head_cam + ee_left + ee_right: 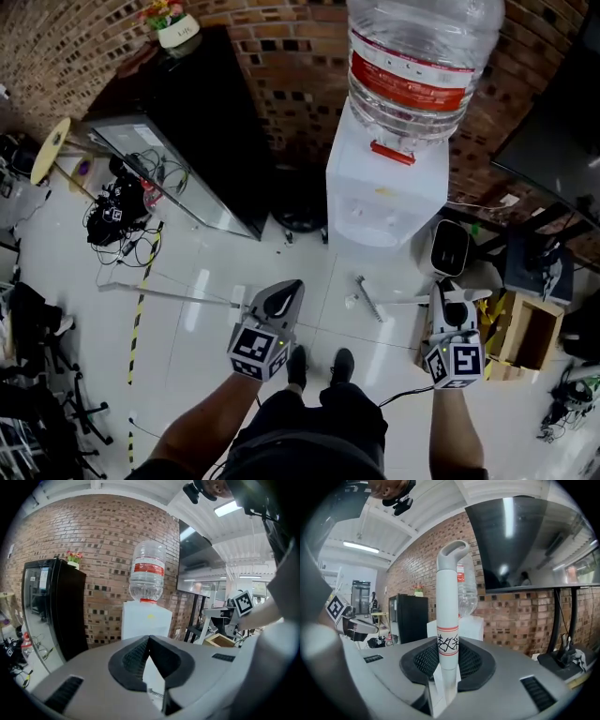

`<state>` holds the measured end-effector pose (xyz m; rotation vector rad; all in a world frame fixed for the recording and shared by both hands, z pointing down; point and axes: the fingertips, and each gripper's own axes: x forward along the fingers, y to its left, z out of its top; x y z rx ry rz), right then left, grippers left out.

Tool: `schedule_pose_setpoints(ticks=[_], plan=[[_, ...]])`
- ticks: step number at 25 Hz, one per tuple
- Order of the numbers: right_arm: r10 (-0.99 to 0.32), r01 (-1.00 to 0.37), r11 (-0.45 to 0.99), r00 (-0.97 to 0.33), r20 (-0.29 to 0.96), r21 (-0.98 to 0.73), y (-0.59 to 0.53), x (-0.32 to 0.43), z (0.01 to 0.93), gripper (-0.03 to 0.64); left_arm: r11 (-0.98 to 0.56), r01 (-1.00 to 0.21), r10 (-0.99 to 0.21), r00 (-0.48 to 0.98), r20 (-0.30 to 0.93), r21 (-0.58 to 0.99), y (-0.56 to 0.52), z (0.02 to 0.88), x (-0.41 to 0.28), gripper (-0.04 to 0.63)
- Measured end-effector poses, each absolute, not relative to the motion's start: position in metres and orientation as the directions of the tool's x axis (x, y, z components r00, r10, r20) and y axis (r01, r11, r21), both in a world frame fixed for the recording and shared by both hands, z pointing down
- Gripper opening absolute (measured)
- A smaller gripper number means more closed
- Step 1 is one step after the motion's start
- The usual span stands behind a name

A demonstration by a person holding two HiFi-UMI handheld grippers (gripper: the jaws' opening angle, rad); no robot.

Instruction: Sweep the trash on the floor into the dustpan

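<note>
On the white floor in front of my feet lie a small crumpled white scrap [350, 301] and a short grey ribbed rod [368, 298]. My right gripper [450, 292] is shut on a white handle [447, 602] with a looped top and a red-ringed label, standing upright between the pads [423, 660]. My left gripper [292, 287] points forward, its jaws closed together at the tips [149, 639]. A thin grey rod [169, 295] runs from its side out to the left and seems to be gripped there. No broom head or dustpan tray shows in any view.
A water dispenser [384, 187] with a big bottle stands straight ahead against the brick wall. A black fridge [202, 122] is at the left, with tangled cables [117, 211] and striped floor tape [141, 309] nearby. A wooden crate [525, 333] sits at the right.
</note>
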<state>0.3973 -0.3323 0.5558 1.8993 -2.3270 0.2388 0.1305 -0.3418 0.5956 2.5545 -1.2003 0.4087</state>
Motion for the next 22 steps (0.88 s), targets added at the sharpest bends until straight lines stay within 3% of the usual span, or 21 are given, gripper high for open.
schedule_pose_setpoints(ticks=[11,22], plan=[[-0.927,-0.978,0.206,-0.2,0.316,-0.015,-0.348,0.401,0.641,0.081,-0.554,-0.817,-0.706,0.563,0.429,0.16,-0.33,0.651,0.123,0.008],[-0.861,-0.939,0.34,-0.291,0.417,0.046,-0.342,0.327,0.667,0.082,-0.502,-0.847,-0.733,0.523,0.435,0.175,-0.305,0.647,0.105,0.008]])
